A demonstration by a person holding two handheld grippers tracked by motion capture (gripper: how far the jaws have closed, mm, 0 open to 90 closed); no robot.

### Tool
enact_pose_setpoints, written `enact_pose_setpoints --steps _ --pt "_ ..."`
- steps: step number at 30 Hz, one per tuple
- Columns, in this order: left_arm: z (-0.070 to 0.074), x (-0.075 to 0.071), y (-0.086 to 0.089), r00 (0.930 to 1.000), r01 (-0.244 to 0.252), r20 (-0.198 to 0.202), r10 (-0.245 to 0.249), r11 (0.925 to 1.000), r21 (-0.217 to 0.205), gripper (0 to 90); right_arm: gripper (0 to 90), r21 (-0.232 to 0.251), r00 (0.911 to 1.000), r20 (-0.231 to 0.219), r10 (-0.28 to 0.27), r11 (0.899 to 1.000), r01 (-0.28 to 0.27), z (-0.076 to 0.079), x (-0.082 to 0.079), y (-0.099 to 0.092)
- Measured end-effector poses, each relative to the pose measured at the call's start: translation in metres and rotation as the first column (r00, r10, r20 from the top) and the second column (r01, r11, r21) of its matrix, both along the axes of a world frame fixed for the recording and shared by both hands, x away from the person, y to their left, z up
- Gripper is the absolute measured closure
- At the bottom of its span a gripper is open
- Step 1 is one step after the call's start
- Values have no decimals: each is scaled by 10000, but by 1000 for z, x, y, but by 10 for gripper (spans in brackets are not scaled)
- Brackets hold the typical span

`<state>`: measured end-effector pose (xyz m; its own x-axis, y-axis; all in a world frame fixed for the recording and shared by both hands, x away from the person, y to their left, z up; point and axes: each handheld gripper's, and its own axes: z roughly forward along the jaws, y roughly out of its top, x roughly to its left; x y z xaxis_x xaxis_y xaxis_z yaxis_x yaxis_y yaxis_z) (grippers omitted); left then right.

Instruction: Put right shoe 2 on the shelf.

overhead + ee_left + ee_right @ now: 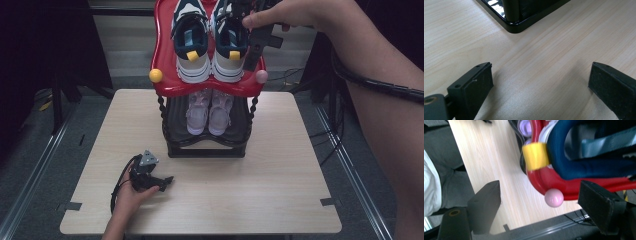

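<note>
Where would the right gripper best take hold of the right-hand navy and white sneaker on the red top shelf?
Probably the heel collar of the right-hand sneaker, from above. The heel faces the person, the opening is up, and the right gripper hangs open beside it, so one jaw could slip inside.

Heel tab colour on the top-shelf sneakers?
Yellow heel tab, clearest in the right gripper view.

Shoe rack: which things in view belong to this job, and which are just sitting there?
In the job:
- right gripper, open, at the top shelf
- navy and white trainers
- red top shelf

Just there:
- pale pink shoes on the lower shelf
- left gripper, open, resting on the table
- pink knob
</note>
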<state>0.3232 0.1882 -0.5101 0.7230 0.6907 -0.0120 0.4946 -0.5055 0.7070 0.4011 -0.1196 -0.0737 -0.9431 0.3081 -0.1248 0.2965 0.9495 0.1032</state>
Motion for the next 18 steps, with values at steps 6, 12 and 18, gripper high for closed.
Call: enact_pose_setpoints --steps 6,12,18 --pt "0 0 0 10000 2 -2 -2 10000 3 49 190 -245 9991 -417 -114 9996 104 -4 -3 -5" --pt "0 0 0 10000 -14 -4 14 10000 38 46 195 -458 9977 -658 -165 9989 135 -10 -7 -13" --pt "0 0 0 10000 -13 -9 13 10000 39 46 203 -453 9962 -847 -217 9988 180 -12 -14 -24"
